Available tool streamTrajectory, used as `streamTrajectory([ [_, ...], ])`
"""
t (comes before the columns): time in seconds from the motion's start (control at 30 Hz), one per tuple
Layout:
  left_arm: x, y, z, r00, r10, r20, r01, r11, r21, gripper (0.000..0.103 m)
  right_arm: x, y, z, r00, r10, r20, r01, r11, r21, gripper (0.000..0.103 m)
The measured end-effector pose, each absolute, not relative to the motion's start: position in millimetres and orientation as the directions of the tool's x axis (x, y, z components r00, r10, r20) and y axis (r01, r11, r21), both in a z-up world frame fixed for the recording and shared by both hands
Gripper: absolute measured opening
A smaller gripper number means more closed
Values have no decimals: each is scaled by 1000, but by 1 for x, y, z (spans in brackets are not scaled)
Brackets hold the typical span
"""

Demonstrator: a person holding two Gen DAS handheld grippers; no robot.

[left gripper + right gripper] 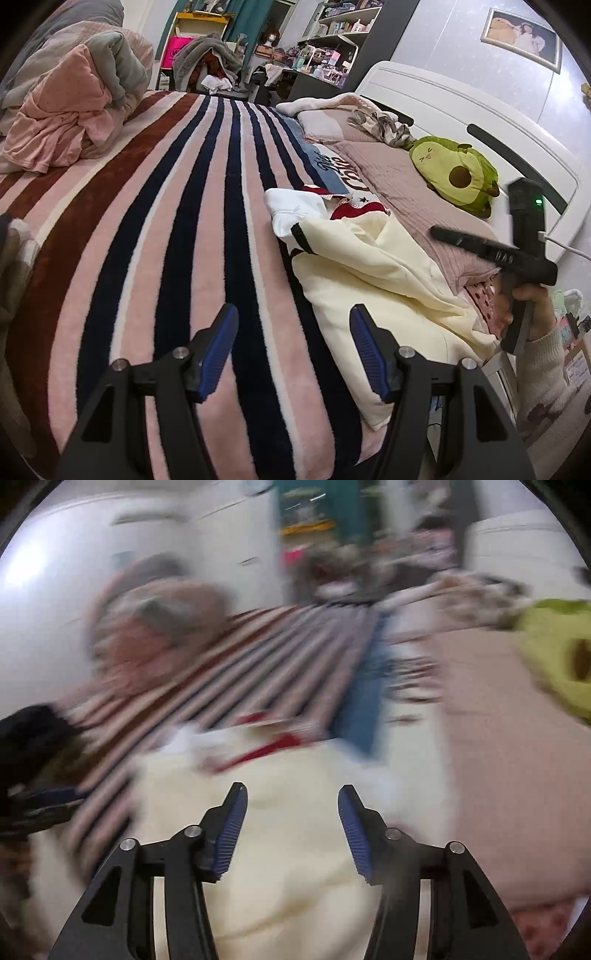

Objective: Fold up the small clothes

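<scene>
Both grippers stood wide and empty: left gripper over the striped blanket, right gripper above the cream garment, which lay rumpled at the blanket's right edge. Judged best to pinch a clear hem or corner, thin layer only, and spread flat before folding. Right wrist view was motion-blurred; the garment's edges and far side were unreadable.

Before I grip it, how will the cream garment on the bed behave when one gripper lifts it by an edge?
The cream garment lies in soft folds and bulges, so it will probably droop rather than hold its shape. It looks thick and fleecy, so perhaps bulky for the open right gripper. The plush striped blanket beneath may drag on it.
</scene>
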State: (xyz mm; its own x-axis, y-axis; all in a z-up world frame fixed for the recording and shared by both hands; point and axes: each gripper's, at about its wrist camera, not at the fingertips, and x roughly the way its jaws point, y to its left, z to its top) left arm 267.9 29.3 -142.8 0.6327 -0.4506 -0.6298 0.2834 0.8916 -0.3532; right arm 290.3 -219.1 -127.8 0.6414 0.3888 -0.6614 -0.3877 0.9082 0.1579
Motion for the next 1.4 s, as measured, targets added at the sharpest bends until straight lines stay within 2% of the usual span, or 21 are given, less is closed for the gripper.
streamTrajectory([
  [0.1,265,35,-142,638,-439,-633,280,898,-341,59,304,-182,-151,460,500,-734,-488,833,262,55],
  [0.2,264,44,-143,642,-429,-635,266,902,-341,59,316,-163,-176,348,543,-764,-501,797,338,55],
  [0.3,265,48,-143,646,-424,-635,253,904,-346,59,317,-158,-185,335,520,-786,-494,807,323,55],
  [0.43,265,48,-143,648,-425,-632,255,903,-347,59,314,-162,-181,307,572,-761,-482,782,394,56],
  [0.47,265,47,-143,648,-427,-631,255,902,-348,59,309,-160,-176,342,542,-767,-492,799,345,62],
  [0.5,265,47,-144,647,-429,-630,256,901,-350,59,302,-158,-171,396,495,-774,-501,822,269,74],
  [0.53,265,47,-144,647,-430,-629,257,900,-351,59,295,-154,-165,449,451,-771,-514,837,190,79],
  [0.57,265,46,-145,646,-432,-629,258,900,-352,59,289,-147,-160,484,428,-763,-537,834,127,82],
  [0.67,265,46,-146,645,-434,-629,258,899,-355,59,280,-127,-159,476,422,-772,-601,797,66,81],
  [0.73,266,47,-147,644,-431,-632,253,900,-356,59,279,-116,-167,486,372,-791,-614,789,-7,77],
  [0.77,266,48,-147,643,-431,-633,252,900,-357,59,278,-111,-174,501,328,-801,-614,787,-61,65],
  [0.8,267,48,-148,643,-432,-632,252,899,-358,59,278,-111,-178,522,292,-802,-602,792,-103,45],
  [0.87,269,48,-148,642,-433,-633,254,899,-357,59,280,-119,-178,556,260,-790,-563,817,-127,23],
  [0.93,271,47,-147,643,-433,-632,258,899,-353,59,284,-139,-168,590,272,-760,-502,861,-82,9],
  [1.03,275,41,-145,641,-444,-626,274,894,-354,59,289,-171,-152,657,249,-711,-403,914,-53,6],
  [1.1,278,33,-143,637,-454,-622,291,890,-351,59,294,-195,-147,658,272,-702,-358,933,26,6],
  [1.17,281,25,-143,630,-462,-624,306,886,-347,59,300,-215,-150,651,271,-709,-310,947,78,6],
  [1.3,290,6,-148,602,-483,-636,336,876,-347,59,304,-246,-167,659,178,-731,-202,978,55,6],
  [1.4,300,-6,-153,571,-512,-642,356,859,-368,59,303,-263,-179,629,208,-749,-181,976,119,7],
])
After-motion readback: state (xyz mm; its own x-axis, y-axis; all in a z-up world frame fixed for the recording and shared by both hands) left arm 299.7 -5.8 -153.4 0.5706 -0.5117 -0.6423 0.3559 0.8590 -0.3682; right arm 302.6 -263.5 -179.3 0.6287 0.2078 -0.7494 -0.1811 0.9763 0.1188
